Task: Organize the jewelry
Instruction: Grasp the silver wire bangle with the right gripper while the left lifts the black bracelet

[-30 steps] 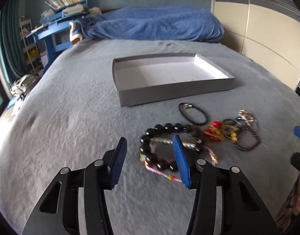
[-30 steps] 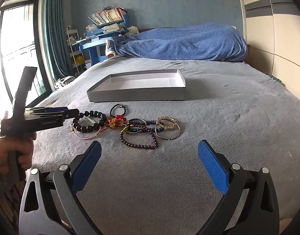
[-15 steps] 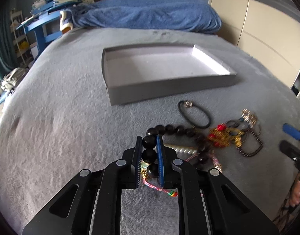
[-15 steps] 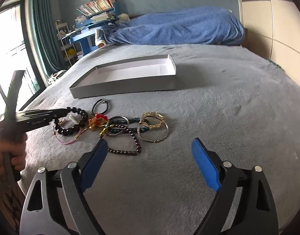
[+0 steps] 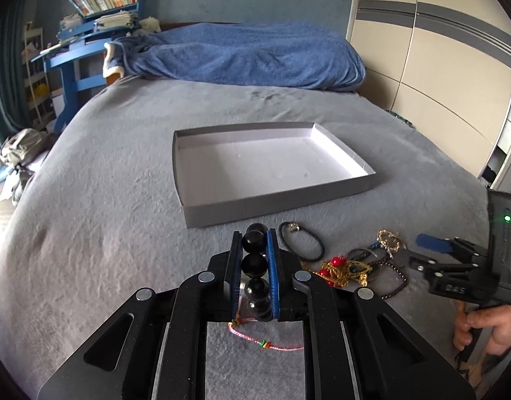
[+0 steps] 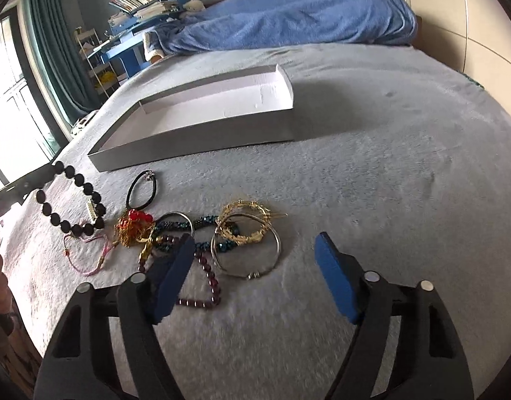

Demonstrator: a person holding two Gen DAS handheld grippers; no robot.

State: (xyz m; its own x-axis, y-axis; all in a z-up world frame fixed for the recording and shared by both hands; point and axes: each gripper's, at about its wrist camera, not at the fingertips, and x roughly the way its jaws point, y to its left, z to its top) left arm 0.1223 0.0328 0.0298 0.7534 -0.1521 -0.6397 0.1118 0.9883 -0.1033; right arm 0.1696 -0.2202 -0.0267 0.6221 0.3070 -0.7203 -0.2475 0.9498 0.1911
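My left gripper (image 5: 254, 235) is shut on the black bead bracelet (image 5: 254, 263) and holds it lifted above the bed; the bracelet hangs from it in the right wrist view (image 6: 72, 201). A shallow grey box (image 5: 338, 196) lies just beyond, also in the right wrist view (image 6: 195, 140). A pile of jewelry stays on the bed: a black cord loop (image 6: 142, 191), a red and gold piece (image 6: 134, 226), a pink string bracelet (image 6: 89, 253), gold bangles (image 6: 247, 223), a silver bangle (image 6: 249, 250) and a dark red bead bracelet (image 6: 205, 286). My right gripper (image 6: 255, 253) is open over the bangles.
The bed is covered by a grey blanket (image 5: 105, 206). A blue duvet (image 5: 242, 53) lies bunched at the far end. A blue desk with books (image 5: 89, 23) stands beyond the left side. Wardrobe doors (image 5: 438, 50) run along the right.
My left gripper closed on the black bead bracelet and lifted it toward the box. My right gripper moved forward and down over the jewelry pile, still open.
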